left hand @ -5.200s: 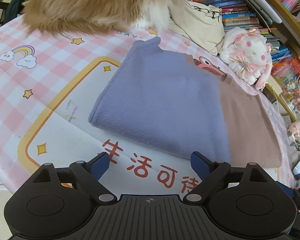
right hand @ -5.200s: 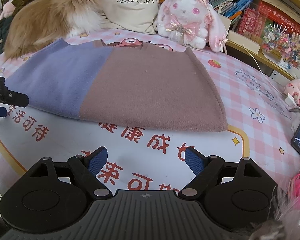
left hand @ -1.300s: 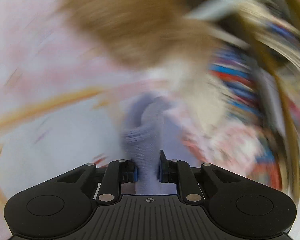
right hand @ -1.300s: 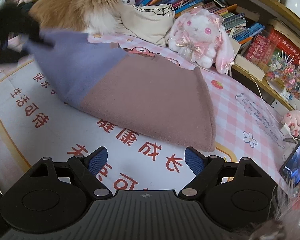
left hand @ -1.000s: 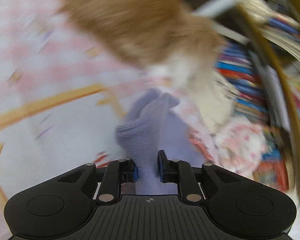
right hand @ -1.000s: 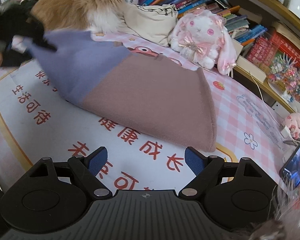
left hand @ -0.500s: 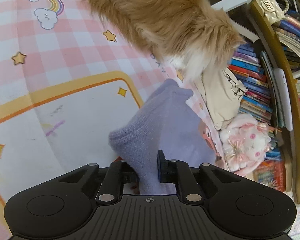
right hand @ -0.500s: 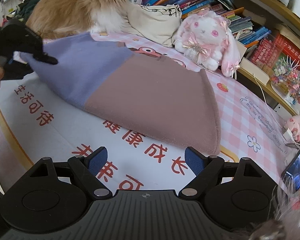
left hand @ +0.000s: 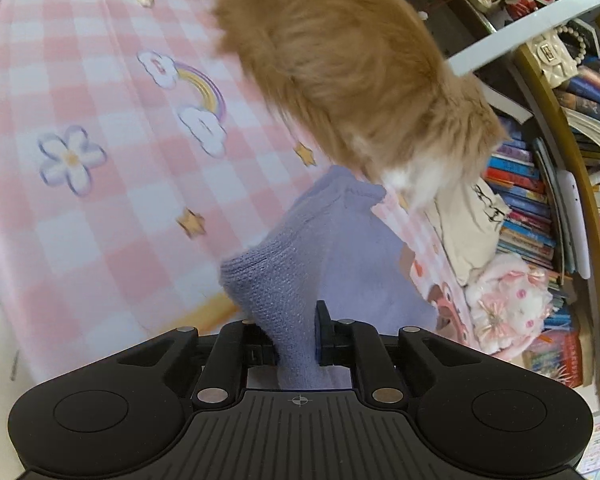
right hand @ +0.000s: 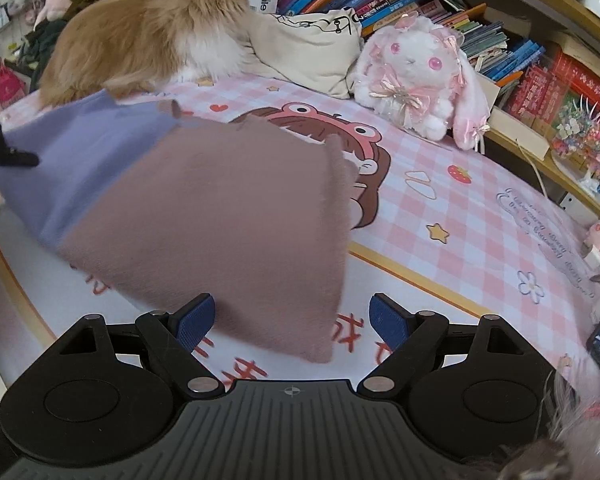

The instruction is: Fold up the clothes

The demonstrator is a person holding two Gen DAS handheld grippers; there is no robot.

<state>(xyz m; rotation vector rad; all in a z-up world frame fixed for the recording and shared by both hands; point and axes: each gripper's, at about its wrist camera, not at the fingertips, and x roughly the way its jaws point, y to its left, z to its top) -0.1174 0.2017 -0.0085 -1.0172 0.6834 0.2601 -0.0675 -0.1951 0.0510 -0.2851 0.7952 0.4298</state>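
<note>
- Your left gripper (left hand: pixel 296 340) is now pinching and lifting the soft purple-and-brown knitted top (right hand: pixel 204 200), which was lying flat earlier
- Your right gripper (right hand: pixel 292 320) fingers are spread, holding nothing
- The fold is just starting

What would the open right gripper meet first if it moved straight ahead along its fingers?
Probably the brown end of the purple-and-brown knitted garment: its lower corner already lies between the right gripper fingers, though its height relative to them is unclear.

Garment (right hand: pixel 204 216): lavender and dusty-pink halves. Tablecloth (left hand: pixel 100 200): pink-and-white check with rainbow, flower and star prints, yellow border, red characters. Cat (right hand: pixel 148 44): ginger, white chest. Plush rabbit (right hand: pixel 416 68): white and pink. Gripper pads (right hand: pixel 388 322): blue.
</note>
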